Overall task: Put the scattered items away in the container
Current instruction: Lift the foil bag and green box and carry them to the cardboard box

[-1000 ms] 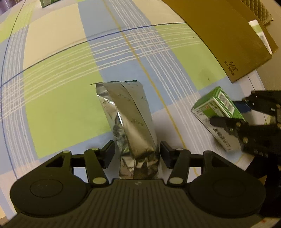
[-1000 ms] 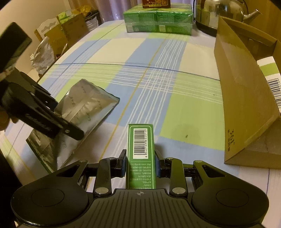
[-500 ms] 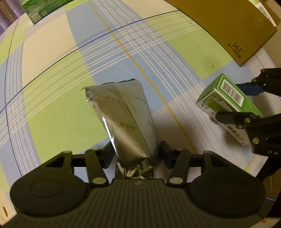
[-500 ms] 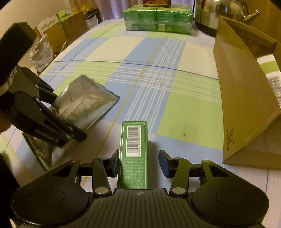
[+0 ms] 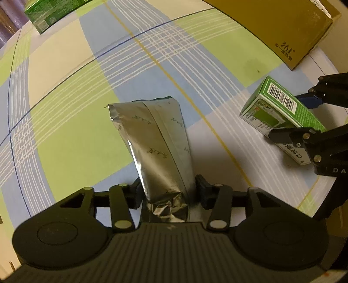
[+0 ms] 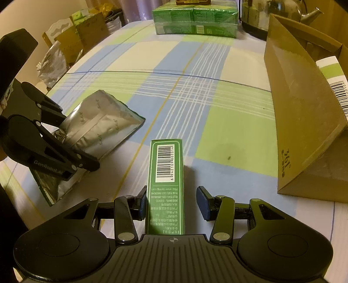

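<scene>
A silver foil pouch (image 5: 156, 148) sticks out forward from my left gripper (image 5: 167, 189), which is shut on its crumpled near end; the far end is tilted up off the checked cloth. In the right wrist view the pouch (image 6: 97, 128) sits at the left between the left gripper's fingers (image 6: 78, 139). A long green carton with a barcode (image 6: 166, 174) lies between the fingers of my right gripper (image 6: 170, 200), which is open, with a gap at the right pad. The left wrist view shows the carton (image 5: 280, 113) and right gripper (image 5: 291, 117) at the right. A brown cardboard box (image 6: 304, 108) stands at the right.
A white and green package (image 6: 335, 82) lies inside the brown box (image 5: 271, 26). A shrink-wrapped pack of green cartons (image 6: 193, 19) and a steel kettle (image 6: 280, 13) stand at the table's far end. Bags and boxes (image 6: 82, 28) crowd the floor beyond the left edge.
The right gripper's fingers have spread apart and let go of the green carton. The left gripper has closed in a little on the pouch and raised it.
</scene>
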A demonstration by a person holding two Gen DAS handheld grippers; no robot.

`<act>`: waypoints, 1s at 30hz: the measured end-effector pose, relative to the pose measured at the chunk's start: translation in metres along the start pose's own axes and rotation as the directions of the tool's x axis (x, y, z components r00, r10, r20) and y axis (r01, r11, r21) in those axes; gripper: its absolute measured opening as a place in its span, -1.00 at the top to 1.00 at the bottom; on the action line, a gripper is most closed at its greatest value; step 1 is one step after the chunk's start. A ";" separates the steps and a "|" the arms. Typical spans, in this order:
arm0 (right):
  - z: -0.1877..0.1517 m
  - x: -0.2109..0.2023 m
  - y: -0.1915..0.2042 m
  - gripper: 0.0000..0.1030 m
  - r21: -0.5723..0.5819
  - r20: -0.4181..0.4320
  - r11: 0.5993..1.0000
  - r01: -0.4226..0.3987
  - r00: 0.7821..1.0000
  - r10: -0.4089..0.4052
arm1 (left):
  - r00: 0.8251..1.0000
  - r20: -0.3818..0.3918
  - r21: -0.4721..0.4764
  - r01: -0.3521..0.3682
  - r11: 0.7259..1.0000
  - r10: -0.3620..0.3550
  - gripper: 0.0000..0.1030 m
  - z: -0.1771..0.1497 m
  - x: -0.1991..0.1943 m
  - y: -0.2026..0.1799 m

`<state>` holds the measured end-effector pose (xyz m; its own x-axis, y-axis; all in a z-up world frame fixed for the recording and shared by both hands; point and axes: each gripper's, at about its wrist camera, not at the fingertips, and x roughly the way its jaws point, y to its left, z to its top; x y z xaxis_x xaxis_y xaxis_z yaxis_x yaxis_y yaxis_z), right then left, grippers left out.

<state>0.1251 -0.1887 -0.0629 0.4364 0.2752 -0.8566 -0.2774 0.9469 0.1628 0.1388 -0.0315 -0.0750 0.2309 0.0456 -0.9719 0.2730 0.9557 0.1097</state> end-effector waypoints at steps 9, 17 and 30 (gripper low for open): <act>0.006 0.006 0.006 0.16 -0.040 -0.038 0.999 0.011 0.999 -0.013 | 1.000 -0.014 0.033 0.008 0.999 -0.008 0.24 -0.001 -0.003 0.000; 0.005 0.007 0.013 0.16 -0.100 -0.063 0.994 0.050 0.996 -0.057 | 1.000 -0.005 0.039 0.006 0.999 -0.005 0.24 -0.004 -0.003 -0.001; -0.003 -0.005 0.013 0.46 -0.106 -0.008 0.990 0.088 0.996 -0.089 | 1.000 0.029 0.048 0.006 0.999 -0.007 0.31 -0.011 -0.008 -0.001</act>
<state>0.1169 -0.1787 -0.0579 0.4524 0.1880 -0.8718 -0.3269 0.9444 0.0340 0.1262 -0.0293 -0.0693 0.2556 0.0304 -0.9663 0.3184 0.9411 0.1138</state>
